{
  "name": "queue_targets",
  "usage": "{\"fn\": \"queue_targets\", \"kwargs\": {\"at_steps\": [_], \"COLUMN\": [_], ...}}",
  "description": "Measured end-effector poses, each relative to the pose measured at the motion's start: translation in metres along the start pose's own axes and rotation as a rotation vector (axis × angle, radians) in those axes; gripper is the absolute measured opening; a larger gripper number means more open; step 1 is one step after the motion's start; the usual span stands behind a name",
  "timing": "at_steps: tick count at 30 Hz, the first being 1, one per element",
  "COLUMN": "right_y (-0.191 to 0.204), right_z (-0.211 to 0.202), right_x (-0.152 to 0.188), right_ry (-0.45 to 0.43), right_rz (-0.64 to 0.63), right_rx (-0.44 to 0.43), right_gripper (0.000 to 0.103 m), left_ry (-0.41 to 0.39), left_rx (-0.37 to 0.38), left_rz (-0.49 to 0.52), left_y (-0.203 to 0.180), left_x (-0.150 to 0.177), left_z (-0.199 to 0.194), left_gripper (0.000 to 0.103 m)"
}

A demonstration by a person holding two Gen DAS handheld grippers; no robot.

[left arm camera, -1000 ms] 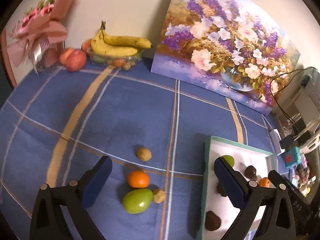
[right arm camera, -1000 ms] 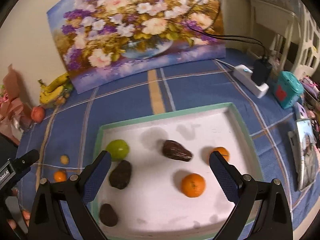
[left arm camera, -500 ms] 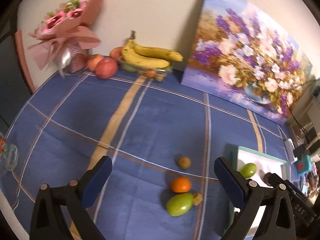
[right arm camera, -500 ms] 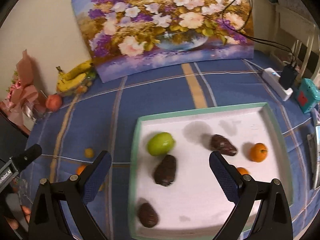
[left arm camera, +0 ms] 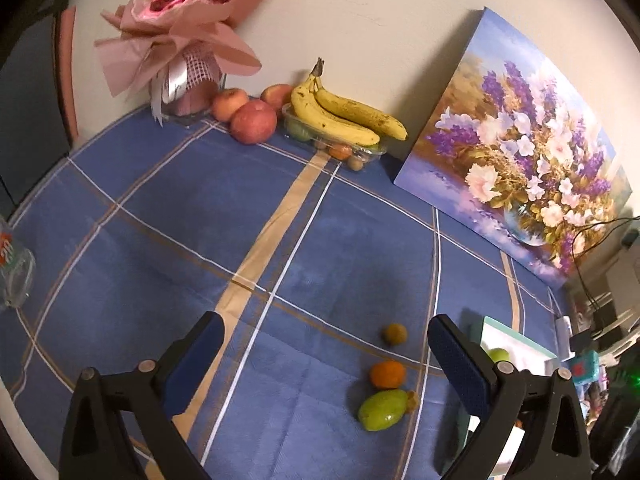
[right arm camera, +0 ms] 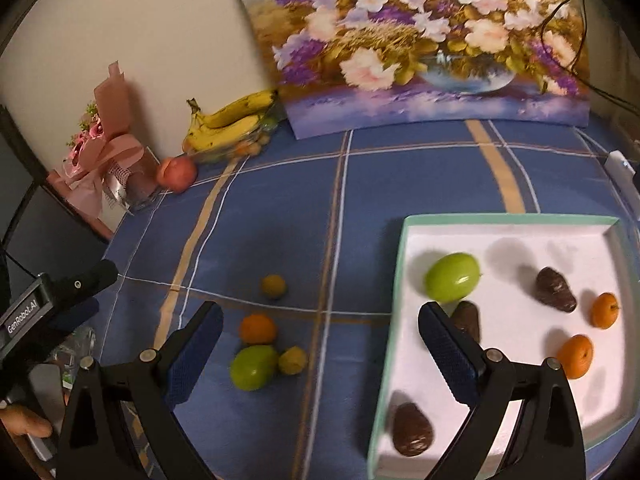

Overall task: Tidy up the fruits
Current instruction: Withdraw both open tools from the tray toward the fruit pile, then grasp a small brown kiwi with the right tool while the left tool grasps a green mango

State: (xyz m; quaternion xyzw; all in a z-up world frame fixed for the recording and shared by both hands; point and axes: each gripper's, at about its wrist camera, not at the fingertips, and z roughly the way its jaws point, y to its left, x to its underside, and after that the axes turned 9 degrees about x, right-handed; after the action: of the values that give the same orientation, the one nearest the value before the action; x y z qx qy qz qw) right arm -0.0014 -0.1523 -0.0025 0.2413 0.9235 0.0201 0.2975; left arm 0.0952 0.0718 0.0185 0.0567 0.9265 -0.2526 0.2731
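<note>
A white tray with a green rim [right arm camera: 404, 248] holds a green fruit [right arm camera: 452, 277], three dark brown fruits and two oranges. On the blue cloth left of it lie a green fruit [right arm camera: 253, 367], an orange [right arm camera: 258, 328] and two small yellow-brown fruits [right arm camera: 273, 286]. The same loose group shows in the left wrist view: green fruit [left arm camera: 382, 409], orange [left arm camera: 387, 374]. My right gripper [right arm camera: 320, 344] is open and empty above the cloth between the loose fruits and the tray. My left gripper [left arm camera: 326, 354] is open and empty, left of the loose fruits.
Bananas on a clear punnet [left arm camera: 344, 118], red apples [left arm camera: 253, 121] and a pink bouquet [left arm camera: 188, 40] stand at the back wall. A flower painting [left arm camera: 516, 148] leans on the wall. A glass [left arm camera: 14, 276] is at the left edge. Cables and a power strip [right arm camera: 620, 168] lie right.
Both grippers have swung left: the tray has slid toward the right in both views, and the loose fruits on the cloth have come into the right wrist view's centre.
</note>
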Motion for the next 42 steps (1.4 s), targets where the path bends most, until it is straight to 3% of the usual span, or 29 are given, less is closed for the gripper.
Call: {"fn": "queue_targets", "kwargs": {"at_steps": [4,8,12,14,23,31,42], "right_y": [0.009,0.015,0.017,0.018,0.023,0.027,0.029], "right_z": [0.006,0.014,0.024,0.03,0.059,0.075,0.079], "right_x": [0.003,0.007,0.011,0.013,0.026,0.034,0.033], "right_ry": [0.023,0.062,0.107,0.131,0.237,0.294,0.293], "right_rz": [-0.012,-0.039,-0.041,-0.04,-0.047,-0.053,-0.052], "right_rx": [-0.004,-0.011,-0.017,-0.02,-0.021,-0.012,-0.029], "right_gripper": [0.096,0.074,0.073,0.058,0.04,0.031,0.029], "left_ry": [0.037,0.084,0.133,0.162,0.245,0.261,0.283], "left_rx": [0.01,0.037,0.065,0.058,0.037,0.046,0.061], "left_rz": [0.0,-0.02,-0.057,-0.073,-0.127,-0.145,-0.156], "left_y": [-0.002,-0.003,0.001,0.004,0.011,0.014,0.013], "left_x": [0.006,0.012,0.016,0.02,0.033,0.034,0.036], "left_z": [0.008,0.02,0.033,0.042,0.068,0.073,0.079], "left_gripper": [0.102,0.101,0.1,0.1,0.099,0.099,0.099]}}
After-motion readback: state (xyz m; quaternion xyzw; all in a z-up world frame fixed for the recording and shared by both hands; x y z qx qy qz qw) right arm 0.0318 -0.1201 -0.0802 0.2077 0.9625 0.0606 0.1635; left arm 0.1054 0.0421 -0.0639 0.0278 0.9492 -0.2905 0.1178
